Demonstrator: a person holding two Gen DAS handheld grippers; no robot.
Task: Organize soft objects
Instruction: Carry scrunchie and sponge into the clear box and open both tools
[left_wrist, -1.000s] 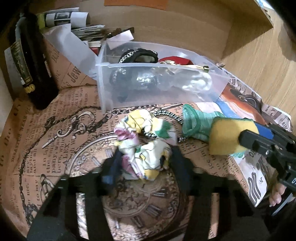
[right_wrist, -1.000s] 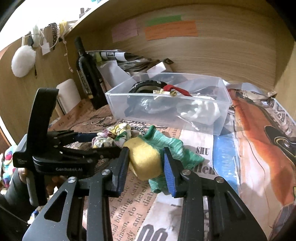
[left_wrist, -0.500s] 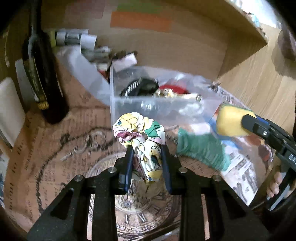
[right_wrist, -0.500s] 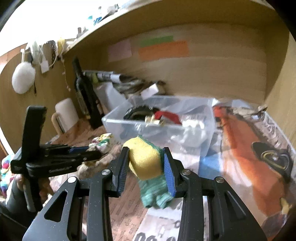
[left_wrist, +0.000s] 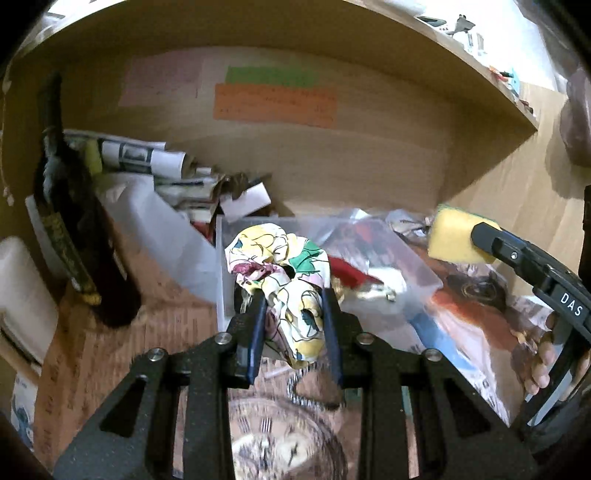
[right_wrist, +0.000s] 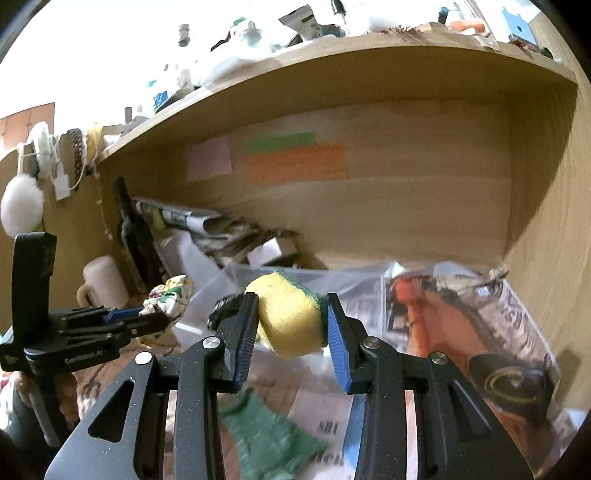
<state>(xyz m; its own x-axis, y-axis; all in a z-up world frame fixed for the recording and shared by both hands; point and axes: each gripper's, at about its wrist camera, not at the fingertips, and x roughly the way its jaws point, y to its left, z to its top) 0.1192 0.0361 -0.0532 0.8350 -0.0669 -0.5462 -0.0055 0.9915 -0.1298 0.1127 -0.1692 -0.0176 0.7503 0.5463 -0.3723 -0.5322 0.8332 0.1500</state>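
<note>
My left gripper (left_wrist: 293, 328) is shut on a floral cloth scrunchie (left_wrist: 280, 266) and holds it in the air in front of the clear plastic bin (left_wrist: 417, 273). My right gripper (right_wrist: 291, 332) is shut on a yellow sponge (right_wrist: 288, 314) with a green scouring side, also lifted above the desk. The sponge shows in the left wrist view (left_wrist: 458, 236) at the right. The scrunchie shows in the right wrist view (right_wrist: 170, 299) at the left. A green knitted cloth (right_wrist: 266, 435) lies on the desk below my right gripper.
A dark wine bottle (left_wrist: 74, 236) stands at the left, with a white mug (right_wrist: 99, 280) beside it. Rolled papers (left_wrist: 147, 158) lie behind the bin (right_wrist: 240, 280). The bin holds a red item (left_wrist: 347, 273) and other things. A wooden shelf (right_wrist: 369, 74) overhangs the desk.
Both grippers have risen from the desk. The left one closed on the scrunchie and lifted it. The right one lifted the sponge off the green cloth, which stays on the desk.
</note>
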